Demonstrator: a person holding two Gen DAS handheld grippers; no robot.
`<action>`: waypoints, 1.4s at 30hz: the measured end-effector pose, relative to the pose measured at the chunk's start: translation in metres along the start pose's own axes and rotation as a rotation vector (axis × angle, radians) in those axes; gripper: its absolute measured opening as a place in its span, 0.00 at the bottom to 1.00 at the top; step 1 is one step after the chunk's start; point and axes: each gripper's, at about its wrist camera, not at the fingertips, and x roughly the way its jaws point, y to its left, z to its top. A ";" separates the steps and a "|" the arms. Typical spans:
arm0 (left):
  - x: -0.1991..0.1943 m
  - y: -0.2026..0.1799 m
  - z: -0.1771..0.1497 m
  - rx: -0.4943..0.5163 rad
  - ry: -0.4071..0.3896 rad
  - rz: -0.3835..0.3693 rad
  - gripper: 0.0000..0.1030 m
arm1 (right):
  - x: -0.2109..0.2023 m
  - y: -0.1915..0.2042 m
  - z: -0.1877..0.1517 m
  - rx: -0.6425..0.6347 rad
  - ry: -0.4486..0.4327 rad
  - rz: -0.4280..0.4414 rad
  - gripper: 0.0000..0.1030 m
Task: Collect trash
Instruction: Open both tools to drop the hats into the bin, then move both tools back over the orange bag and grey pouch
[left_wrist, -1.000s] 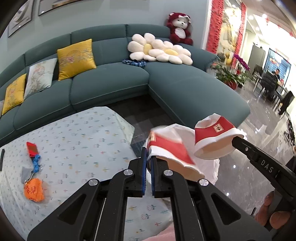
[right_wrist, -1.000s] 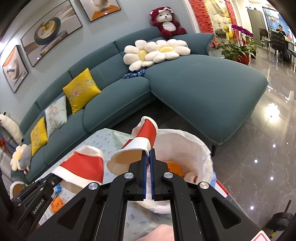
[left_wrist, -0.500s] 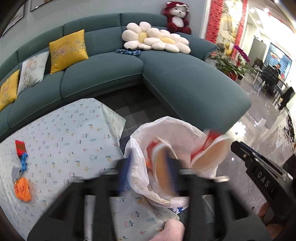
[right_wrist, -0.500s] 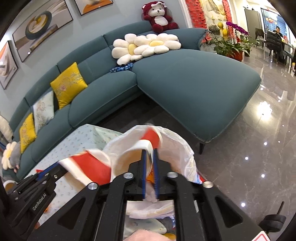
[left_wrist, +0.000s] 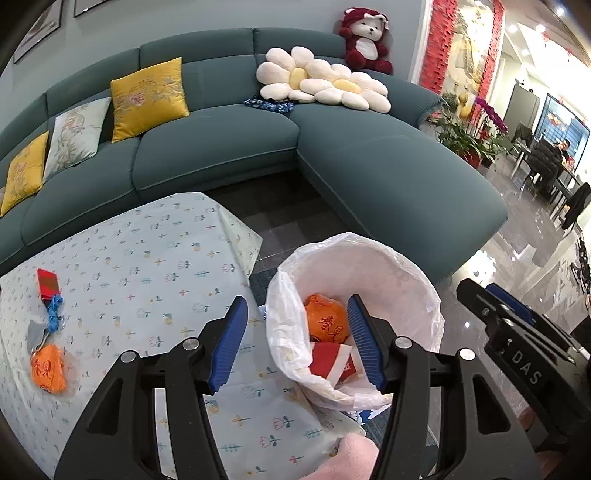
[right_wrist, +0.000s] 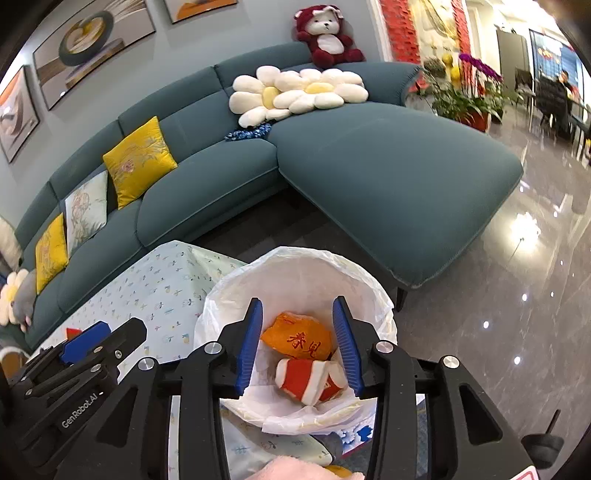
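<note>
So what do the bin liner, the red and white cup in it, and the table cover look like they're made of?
Bin liner: thin, translucent white plastic film, going by its crinkles and sheen. Red and white cup: probably coated paper, since it is crushed into stiff creases. Table cover: matte printed sheet with fold lines, cloth or thin plastic; I cannot tell which.

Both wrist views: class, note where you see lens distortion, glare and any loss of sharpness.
Left wrist view: the sofa bows into a curve and dark corners ring the picture; the bin bag is sharp. Right wrist view: the same fisheye bend; bright glare spots on the polished floor; the pink cloth at the bottom edge is soft.
</note>
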 end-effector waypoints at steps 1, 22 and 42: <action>-0.002 0.004 -0.001 -0.005 -0.002 0.007 0.52 | -0.003 0.004 0.000 -0.010 -0.003 0.003 0.40; -0.049 0.095 -0.013 -0.143 -0.048 0.096 0.58 | -0.028 0.116 -0.024 -0.203 0.002 0.081 0.45; -0.077 0.190 -0.046 -0.291 -0.048 0.175 0.65 | -0.034 0.213 -0.064 -0.346 0.051 0.154 0.49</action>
